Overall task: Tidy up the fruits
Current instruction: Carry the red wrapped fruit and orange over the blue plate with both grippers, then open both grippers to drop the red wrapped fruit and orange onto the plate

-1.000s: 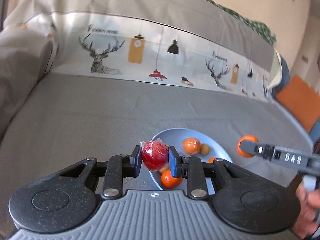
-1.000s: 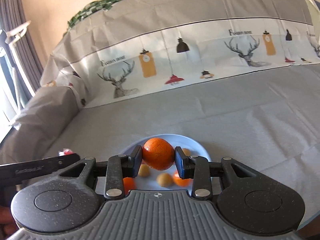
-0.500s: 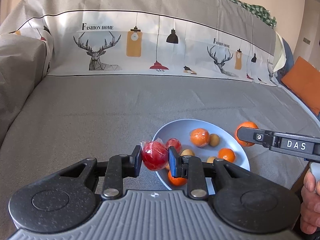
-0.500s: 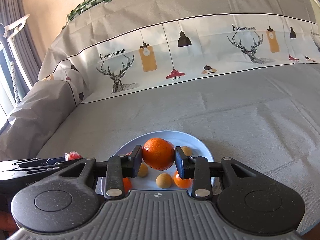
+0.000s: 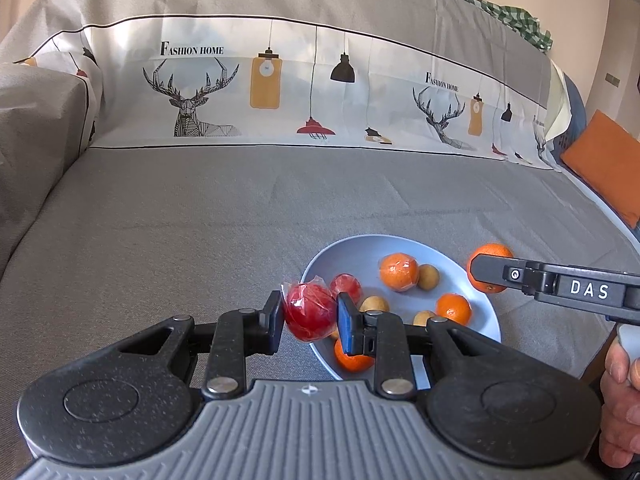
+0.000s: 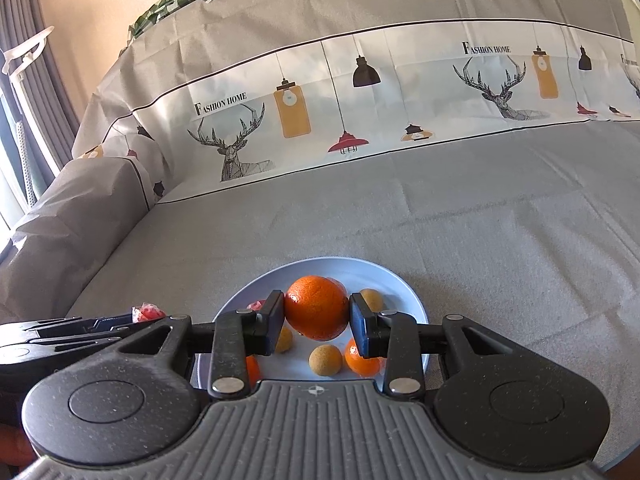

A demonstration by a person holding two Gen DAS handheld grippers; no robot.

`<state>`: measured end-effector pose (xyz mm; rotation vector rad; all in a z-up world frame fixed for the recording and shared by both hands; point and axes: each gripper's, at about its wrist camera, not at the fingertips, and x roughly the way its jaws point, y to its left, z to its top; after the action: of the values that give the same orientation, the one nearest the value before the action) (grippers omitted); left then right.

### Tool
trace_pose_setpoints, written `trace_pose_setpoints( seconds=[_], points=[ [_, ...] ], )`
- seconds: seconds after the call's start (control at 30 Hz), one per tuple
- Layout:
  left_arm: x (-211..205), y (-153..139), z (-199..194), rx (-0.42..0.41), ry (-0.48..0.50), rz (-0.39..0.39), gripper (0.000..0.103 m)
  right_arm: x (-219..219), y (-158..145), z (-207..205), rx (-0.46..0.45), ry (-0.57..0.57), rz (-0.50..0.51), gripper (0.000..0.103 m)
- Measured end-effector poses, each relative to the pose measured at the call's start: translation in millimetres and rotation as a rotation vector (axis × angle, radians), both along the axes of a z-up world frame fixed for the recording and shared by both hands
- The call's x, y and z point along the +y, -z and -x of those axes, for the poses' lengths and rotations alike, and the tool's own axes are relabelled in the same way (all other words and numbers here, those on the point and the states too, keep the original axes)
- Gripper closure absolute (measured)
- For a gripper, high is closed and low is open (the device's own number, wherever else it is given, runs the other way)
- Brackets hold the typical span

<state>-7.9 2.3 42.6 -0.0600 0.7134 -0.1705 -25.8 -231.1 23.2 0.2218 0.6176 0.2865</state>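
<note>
Left gripper (image 5: 309, 322) is clamped on a red fruit (image 5: 310, 311) in a clear wrapper, held above the near-left rim of the blue plate (image 5: 348, 250). Right gripper (image 6: 316, 322) is clamped on a large orange (image 6: 317, 307), held over the plate's middle in its own view; from the left view the same orange (image 5: 489, 267) sits off the plate's right edge, so its true position over the plate cannot be fixed. The plate rests on the grey sofa cover (image 5: 200, 216) and carries oranges, a second wrapped red fruit and several small tan fruits. Judged step: setting both fruits down on the plate. Recommended: lower each onto a bare patch, the far part looking freest, before parting the fingers, as round fruit dropped from height may roll off or knock others. Keep the two tools apart. Legible writing: "DAS" on the right gripper's finger (image 5: 590, 290); farther off, "FASHION HOME" (image 5: 192, 49) printed repeatedly on the backrest cover.
</note>
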Motion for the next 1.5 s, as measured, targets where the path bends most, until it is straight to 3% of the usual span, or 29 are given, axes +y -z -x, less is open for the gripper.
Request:
trace_pose_setpoints(
  seconds=[0.9,1.5],
  points=[
    [-4,3,0,0.003,0.013,-0.011,0.072,2,5,-2,0.014,0.003,0.012,0.066],
    [-48,11,19,-0.044,0.239,-0.087,0.072,1,6,-3,0.025,0.008,0.011,0.066]
  ],
)
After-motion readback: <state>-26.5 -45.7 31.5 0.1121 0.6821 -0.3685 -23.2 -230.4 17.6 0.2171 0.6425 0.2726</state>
